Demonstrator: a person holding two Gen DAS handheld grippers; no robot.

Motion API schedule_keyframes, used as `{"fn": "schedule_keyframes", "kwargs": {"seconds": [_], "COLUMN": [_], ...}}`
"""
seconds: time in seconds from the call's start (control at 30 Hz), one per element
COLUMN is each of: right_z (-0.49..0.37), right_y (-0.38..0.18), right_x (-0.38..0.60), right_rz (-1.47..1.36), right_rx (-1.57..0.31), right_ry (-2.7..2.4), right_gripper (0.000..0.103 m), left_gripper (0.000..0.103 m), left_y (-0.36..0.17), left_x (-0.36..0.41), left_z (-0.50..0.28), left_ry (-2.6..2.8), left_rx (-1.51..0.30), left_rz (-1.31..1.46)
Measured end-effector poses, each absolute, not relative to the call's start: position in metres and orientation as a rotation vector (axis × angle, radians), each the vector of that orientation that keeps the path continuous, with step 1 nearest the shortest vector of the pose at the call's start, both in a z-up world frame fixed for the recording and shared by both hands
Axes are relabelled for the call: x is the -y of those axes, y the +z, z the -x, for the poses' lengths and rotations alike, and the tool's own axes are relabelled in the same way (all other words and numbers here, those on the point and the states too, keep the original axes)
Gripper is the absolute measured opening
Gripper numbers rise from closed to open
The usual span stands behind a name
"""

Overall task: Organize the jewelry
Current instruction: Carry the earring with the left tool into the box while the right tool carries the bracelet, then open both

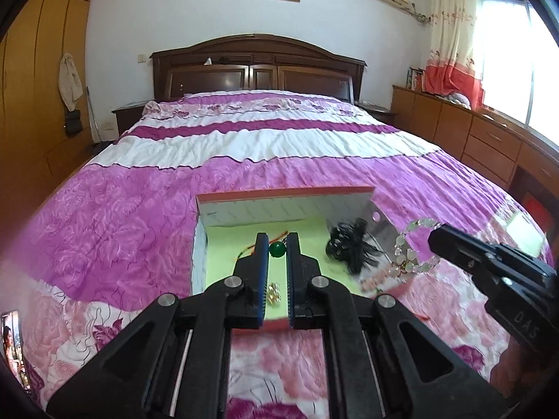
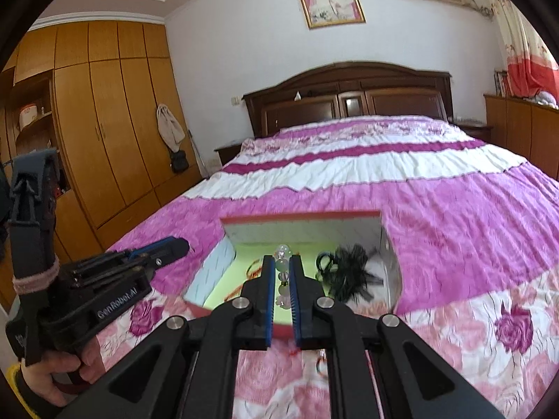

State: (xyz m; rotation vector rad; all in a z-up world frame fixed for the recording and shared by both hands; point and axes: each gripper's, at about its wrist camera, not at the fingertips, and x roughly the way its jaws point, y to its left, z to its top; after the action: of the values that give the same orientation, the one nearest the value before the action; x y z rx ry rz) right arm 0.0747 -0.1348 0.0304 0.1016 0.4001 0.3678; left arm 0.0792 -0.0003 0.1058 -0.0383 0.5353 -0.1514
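Note:
An open box [image 1: 279, 206] with a red rim and a pale green floor lies on the bed. My left gripper [image 1: 277, 241] hangs over it, jaws narrowly apart, a green bead [image 1: 277, 249] on a red cord between the tips; I cannot tell whether it is gripped. Small gold pieces [image 1: 273, 291] lie on the floor below. My right gripper [image 2: 282, 262] is shut on a pale bead bracelet [image 2: 283, 272], held over the box [image 2: 300, 220]; the bracelet also shows in the left wrist view [image 1: 410, 251]. A black feathery ornament [image 1: 346, 248] lies in the box's right part.
The box rests on a pink, purple and white bedspread [image 1: 244, 146]. A dark wooden headboard [image 1: 258, 66] stands at the far end. Wooden wardrobes [image 2: 104, 122] line the left side, and low cabinets [image 1: 471, 132] run under the window at right.

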Motion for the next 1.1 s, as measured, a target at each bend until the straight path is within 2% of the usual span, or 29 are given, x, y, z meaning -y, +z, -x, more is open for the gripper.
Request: {"fn": "schedule_keyframes", "kwargs": {"seconds": [0.43, 0.8, 1.1], "right_z": [-0.132, -0.171, -0.179], "right_y": [0.003, -0.044, -0.059], "right_x": [0.113, 0.110, 0.111], "right_rz": [-0.075, -0.071, -0.082], "right_rx": [-0.375, -0.512, -0.566], "right_ry": [0.310, 0.268, 0.258], "right_gripper": [0.009, 0.009, 0.010], "left_gripper": [0.001, 0.001, 0.001], "left_y": [0.074, 0.027, 0.014], "left_x": [-0.002, -0.012, -0.010], "left_z": [-0.126, -0.151, -0.159], "left_ry": [-0.069, -0.054, -0.067], "left_rx": [-0.475, -0.613, -0.680], "left_rz": [0.024, 0.072, 0.090]}}
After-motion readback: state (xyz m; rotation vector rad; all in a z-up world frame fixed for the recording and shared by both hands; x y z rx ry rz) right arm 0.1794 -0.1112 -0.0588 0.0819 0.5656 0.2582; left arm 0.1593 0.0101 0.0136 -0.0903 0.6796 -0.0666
